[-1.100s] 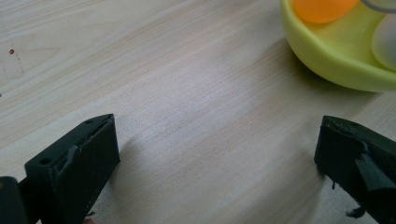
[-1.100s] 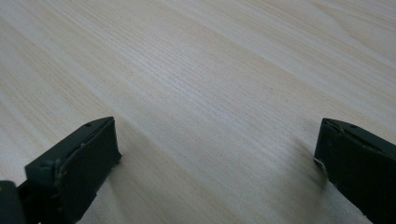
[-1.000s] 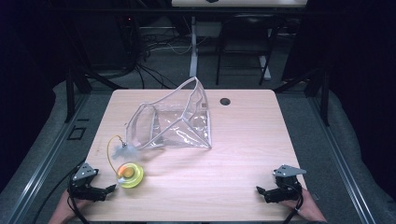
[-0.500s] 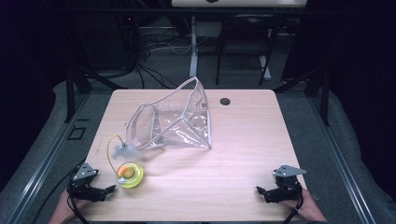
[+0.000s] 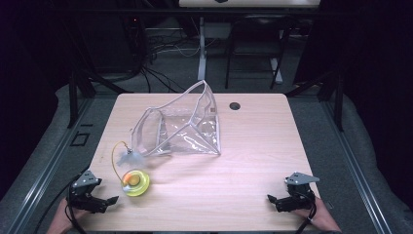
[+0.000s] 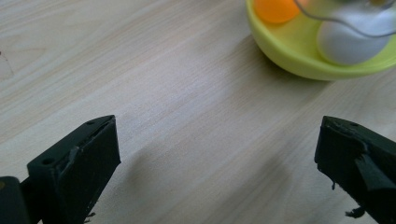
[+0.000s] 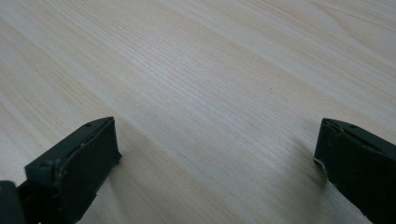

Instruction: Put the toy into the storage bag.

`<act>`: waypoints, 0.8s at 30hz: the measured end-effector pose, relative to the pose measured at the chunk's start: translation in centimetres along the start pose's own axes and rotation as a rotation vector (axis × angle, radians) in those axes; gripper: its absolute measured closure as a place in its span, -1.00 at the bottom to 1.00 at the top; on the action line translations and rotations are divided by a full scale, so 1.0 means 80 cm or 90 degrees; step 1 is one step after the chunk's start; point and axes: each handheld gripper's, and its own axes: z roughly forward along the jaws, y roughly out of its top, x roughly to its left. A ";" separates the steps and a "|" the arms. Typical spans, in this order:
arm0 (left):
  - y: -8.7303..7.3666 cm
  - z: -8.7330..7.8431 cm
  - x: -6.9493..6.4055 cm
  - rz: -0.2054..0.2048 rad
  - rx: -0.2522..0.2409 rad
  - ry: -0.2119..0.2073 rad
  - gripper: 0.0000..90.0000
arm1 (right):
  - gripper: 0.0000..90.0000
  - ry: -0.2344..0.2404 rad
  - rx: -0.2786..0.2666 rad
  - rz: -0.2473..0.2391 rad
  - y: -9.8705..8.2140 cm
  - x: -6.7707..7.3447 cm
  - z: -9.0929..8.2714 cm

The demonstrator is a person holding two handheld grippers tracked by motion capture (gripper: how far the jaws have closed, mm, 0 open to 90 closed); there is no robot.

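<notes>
Pale wood grain runs across the table (image 5: pixel 253 161), which carries no writing I can read. One clear plastic pouch (image 5: pixel 182 126) lies mid-table, its open mouth toward the left. One yellow toy (image 5: pixel 136 182) with an orange ball sits near the front left, just beside my left claw (image 5: pixel 111 200), jaws apart. My right claw (image 5: pixel 271 199) is also spread, empty.

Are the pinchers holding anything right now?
No. The left gripper and right gripper are both open over bare table; the yellow toy sits untouched nearby.
</notes>
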 end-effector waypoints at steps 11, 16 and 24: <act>0.013 -0.023 -0.004 -0.013 -0.010 0.004 -1.00 | -1.00 0.001 0.001 0.000 0.000 0.000 0.000; 0.023 -0.031 -0.009 -0.018 -0.013 0.010 -1.00 | -1.00 -0.005 0.002 0.002 0.000 0.001 -0.001; 0.040 -0.050 -0.015 -0.029 -0.041 0.003 -1.00 | -1.00 -0.004 -0.001 0.002 0.000 0.001 0.000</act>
